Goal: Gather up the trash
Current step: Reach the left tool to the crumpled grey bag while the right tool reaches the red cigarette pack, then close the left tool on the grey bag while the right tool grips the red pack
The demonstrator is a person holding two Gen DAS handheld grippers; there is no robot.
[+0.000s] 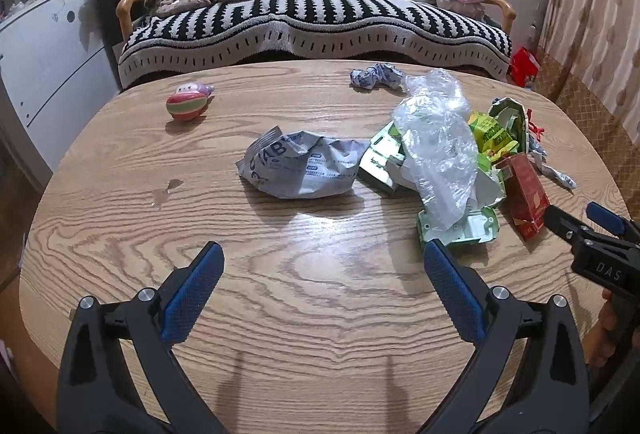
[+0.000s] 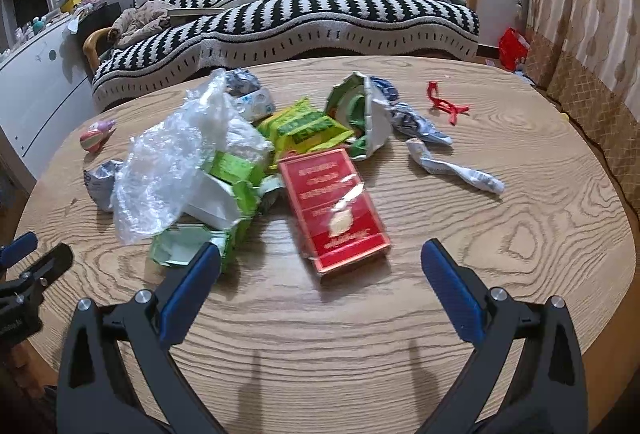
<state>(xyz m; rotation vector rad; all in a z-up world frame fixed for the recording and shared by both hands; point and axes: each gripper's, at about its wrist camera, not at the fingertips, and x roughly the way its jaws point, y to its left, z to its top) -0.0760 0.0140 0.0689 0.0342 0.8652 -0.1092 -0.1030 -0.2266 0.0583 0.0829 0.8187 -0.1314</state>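
Observation:
A heap of trash lies on the round wooden table (image 1: 280, 274): a clear plastic bag (image 1: 436, 142) (image 2: 172, 162), green cartons (image 1: 460, 230) (image 2: 236, 170), a yellow-green wrapper (image 2: 304, 126), a red box (image 2: 336, 206) (image 1: 526, 194), and a crumpled grey-white paper packet (image 1: 304, 166). My left gripper (image 1: 323, 262) is open and empty, hovering over the table short of the packet. My right gripper (image 2: 321, 262) is open and empty, just before the red box. It also shows in the left wrist view (image 1: 576, 222).
A crumpled blue-white wrapper (image 1: 376, 74), twisted wrappers (image 2: 452, 170) and a red ribbon (image 2: 446, 106) lie on the table. A small pink striped toy (image 1: 188, 104) sits at the far left. A striped sofa (image 1: 320, 14) stands behind the table, a white cabinet (image 1: 44, 54) to the left.

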